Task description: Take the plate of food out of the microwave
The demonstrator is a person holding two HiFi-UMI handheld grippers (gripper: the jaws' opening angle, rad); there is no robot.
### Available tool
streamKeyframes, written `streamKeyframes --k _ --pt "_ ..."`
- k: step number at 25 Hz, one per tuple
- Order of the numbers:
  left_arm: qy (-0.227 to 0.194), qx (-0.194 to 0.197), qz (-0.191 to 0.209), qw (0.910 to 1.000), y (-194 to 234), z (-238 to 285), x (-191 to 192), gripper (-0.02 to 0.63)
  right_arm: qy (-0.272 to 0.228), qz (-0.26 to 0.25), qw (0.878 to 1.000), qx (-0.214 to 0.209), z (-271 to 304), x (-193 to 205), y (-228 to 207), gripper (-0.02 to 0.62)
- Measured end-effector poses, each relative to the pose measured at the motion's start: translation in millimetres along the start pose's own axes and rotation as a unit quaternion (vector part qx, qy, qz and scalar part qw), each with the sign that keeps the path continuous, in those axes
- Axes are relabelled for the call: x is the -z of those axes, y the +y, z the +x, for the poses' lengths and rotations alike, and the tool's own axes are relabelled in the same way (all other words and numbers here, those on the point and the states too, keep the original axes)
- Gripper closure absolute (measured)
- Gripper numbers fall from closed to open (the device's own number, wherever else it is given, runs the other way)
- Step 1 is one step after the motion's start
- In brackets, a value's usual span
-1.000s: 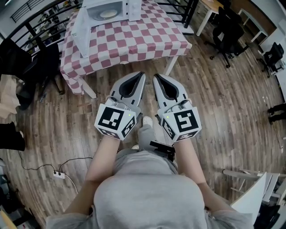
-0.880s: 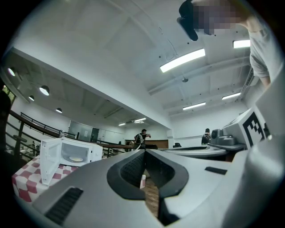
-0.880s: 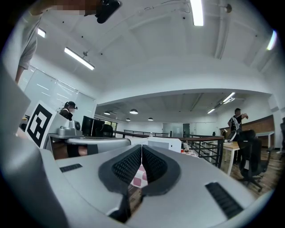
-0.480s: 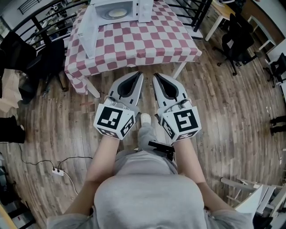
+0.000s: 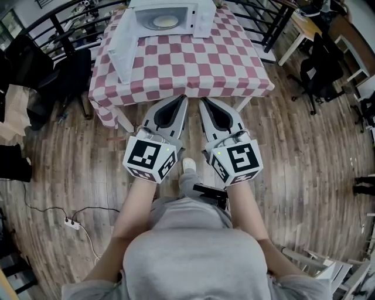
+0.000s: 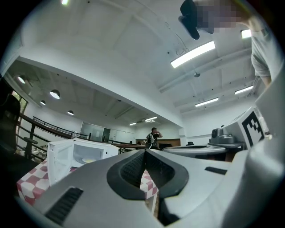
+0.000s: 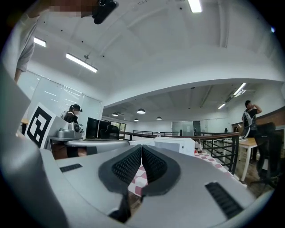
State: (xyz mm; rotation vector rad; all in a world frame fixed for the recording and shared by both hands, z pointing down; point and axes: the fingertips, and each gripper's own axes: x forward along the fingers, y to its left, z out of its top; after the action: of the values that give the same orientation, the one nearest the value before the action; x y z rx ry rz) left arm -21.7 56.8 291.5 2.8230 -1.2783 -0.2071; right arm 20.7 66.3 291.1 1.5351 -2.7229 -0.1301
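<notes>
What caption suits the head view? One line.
Shut and empty, the left gripper and right gripper point at a checkered table where the open microwave holds the plate of food.

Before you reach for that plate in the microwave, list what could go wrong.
1. The left gripper and right gripper are both shut; unless they open, they may only shove the plate deeper into the microwave.
2. The open door juts out on the left, so the left gripper could knock it on the way in.
</notes>
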Motion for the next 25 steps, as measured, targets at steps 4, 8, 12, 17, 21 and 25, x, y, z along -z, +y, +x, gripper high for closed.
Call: streamKeyframes --k 4,8,12,17,21,25 --pt "0.004 -0.008 -0.001 1.0 20 20 2 0.609 -0.001 0.009 1.0 -0.001 25 1 -15 0.569" --pt "0.009 -0.02 -0.001 0.9998 36 36 8 0.609 -0.002 0.03 0.999 -0.01 45 6 -27 0.569" --pt "0.013 -0.028 0.003 0.9995 47 51 10 0.609 -0.002 0.027 1.0 -0.014 62 8 -38 0.569" --pt "0.011 -0.045 0.001 0.9989 65 68 7 0.609 0.005 0.006 0.999 -0.04 86 5 -48 0.568" --pt "0.008 -0.055 -0.019 0.9983 76 86 8 0.609 0.015 0.009 0.998 -0.066 101 7 -56 0.569" --pt "0.022 -0.063 -0.028 0.9974 86 106 13 0.609 0.013 0.015 0.997 -0.08 116 12 -70 0.569"
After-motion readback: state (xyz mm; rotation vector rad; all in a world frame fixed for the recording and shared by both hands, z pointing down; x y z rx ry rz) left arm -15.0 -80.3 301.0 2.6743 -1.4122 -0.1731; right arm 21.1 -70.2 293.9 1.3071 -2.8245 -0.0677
